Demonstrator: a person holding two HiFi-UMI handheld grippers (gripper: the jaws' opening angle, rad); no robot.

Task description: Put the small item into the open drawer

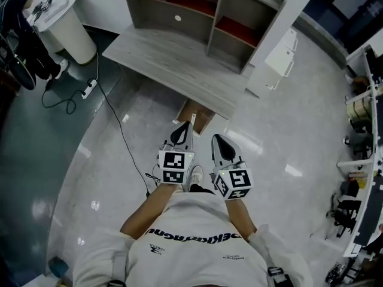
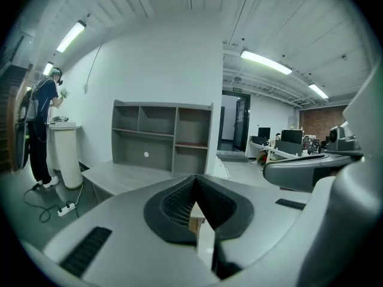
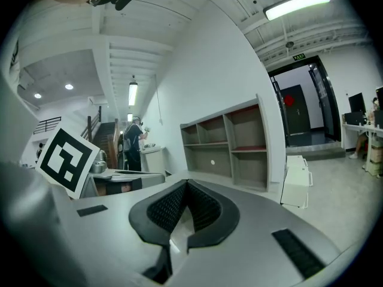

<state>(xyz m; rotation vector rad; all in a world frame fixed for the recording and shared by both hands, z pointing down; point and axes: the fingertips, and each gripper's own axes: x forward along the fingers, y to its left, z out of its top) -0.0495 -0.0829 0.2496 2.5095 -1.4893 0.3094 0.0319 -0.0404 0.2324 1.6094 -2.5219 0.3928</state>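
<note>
**At the desk, two claws shut tight**

Under the front edge of the grey desk (image 1: 179,70), the open drawer (image 1: 194,113) sticks out over the shiny floor (image 1: 281,136). It is brown wood. I cannot see inside it, and I cannot tell where the small item is.

Just in front of the desk, near the drawer, a person holds both claws close to the chest. The left claw (image 1: 185,127) points at the drawer. Its two black pads (image 2: 179,202) are pressed together, and nothing is held between them. The right claw (image 1: 218,141) is just beside it, a bit farther from the desk. Its jaws are closed too, tip to tip, and they hold nothing.

On the back of the desk stands a grey shelf unit (image 1: 203,8) with red floors in its boxes. Left of the desk is a tall white round stand (image 1: 66,31). Another person (image 2: 43,130) stands at it. A white power strip (image 1: 88,88) lies on the dark floor near the stand, and a black cable (image 1: 119,130) runs from it past the desk. Right of the desk sits a small white cabinet (image 1: 281,58).
</note>
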